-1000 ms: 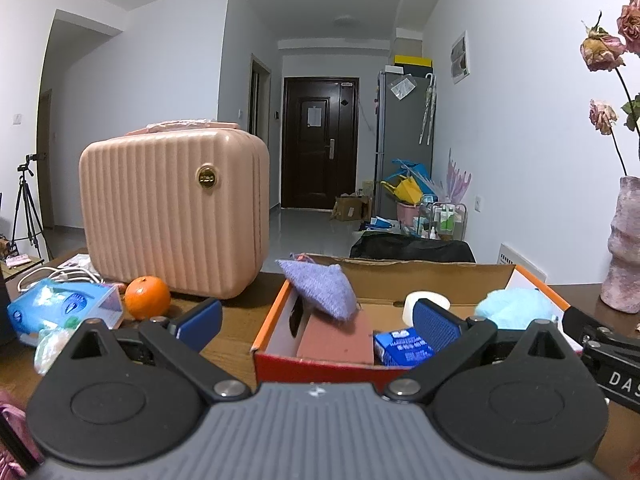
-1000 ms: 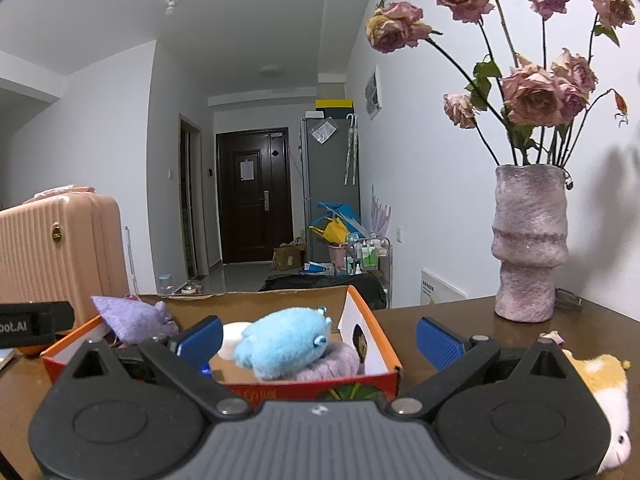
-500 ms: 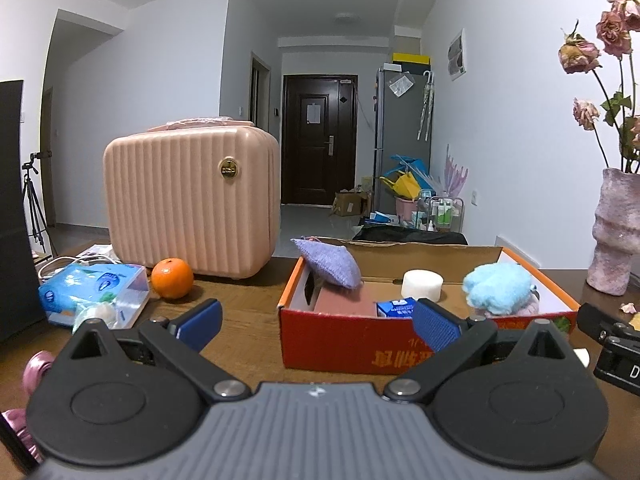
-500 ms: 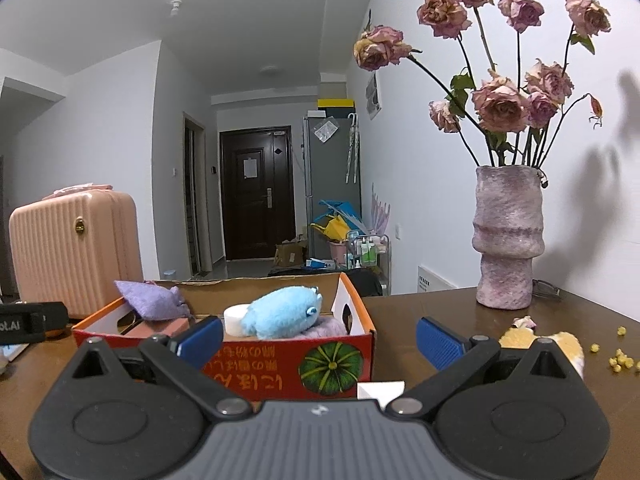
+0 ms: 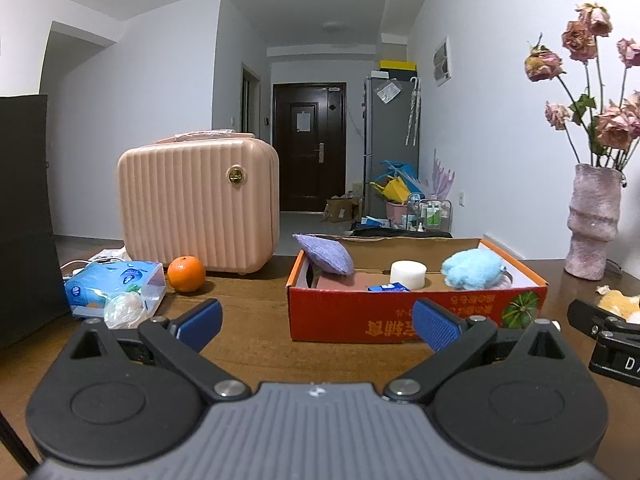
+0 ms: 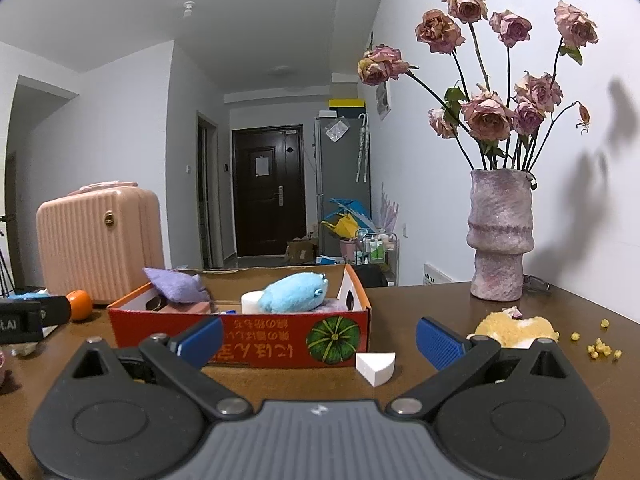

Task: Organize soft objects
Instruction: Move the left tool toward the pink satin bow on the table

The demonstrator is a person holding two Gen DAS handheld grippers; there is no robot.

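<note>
A red cardboard box [image 5: 360, 320] [image 6: 280, 340] stands on the brown table. In it lie a purple felt pouch [image 5: 324, 258] [image 6: 176, 286], a light blue plush [image 5: 474, 268] [image 6: 294, 294], a white cylinder [image 5: 408, 274] and a small blue carton [image 5: 388, 288]. A yellow plush [image 6: 512, 330] [image 5: 618, 304] lies on the table right of the box. My left gripper [image 5: 316, 322] is open and empty, short of the box. My right gripper [image 6: 320, 338] is open and empty, in front of the box's right end.
A pink ribbed case [image 5: 200, 204] stands at the back left, with an orange [image 5: 186, 274] and a blue tissue pack [image 5: 116, 288] before it. A pink vase of dried roses [image 6: 502, 236] stands back right. A white wedge [image 6: 376, 366] and yellow crumbs [image 6: 600, 346] lie on the table.
Both grippers have pulled back from the box, which now sits farther away. Both stay open and empty. The white wedge and yellow plush have come into fuller view.
</note>
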